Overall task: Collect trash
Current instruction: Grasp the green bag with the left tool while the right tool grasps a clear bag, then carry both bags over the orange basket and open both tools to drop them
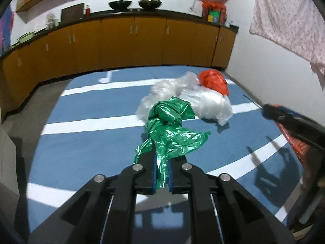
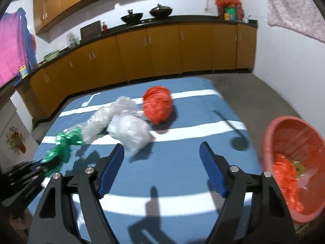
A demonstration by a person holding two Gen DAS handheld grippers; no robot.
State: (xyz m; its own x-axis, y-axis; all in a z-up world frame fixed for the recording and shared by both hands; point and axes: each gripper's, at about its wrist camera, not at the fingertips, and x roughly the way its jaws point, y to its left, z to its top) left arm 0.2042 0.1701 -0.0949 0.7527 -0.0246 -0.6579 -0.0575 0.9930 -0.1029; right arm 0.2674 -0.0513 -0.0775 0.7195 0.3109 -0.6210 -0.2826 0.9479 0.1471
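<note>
Left fingers [image 1: 162, 158] pinching crinkled glossy green plastic bag [image 1: 172, 126], right fingers [image 2: 162, 154] spread empty, ribbed red basket [image 2: 294, 134].

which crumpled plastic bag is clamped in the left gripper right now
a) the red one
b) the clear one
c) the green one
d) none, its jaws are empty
c) The left gripper has its blue pads closed on a tail of the crumpled green plastic bag, while the red plastic bag and the clear plastic bags lie free on the blue striped mat.
</note>
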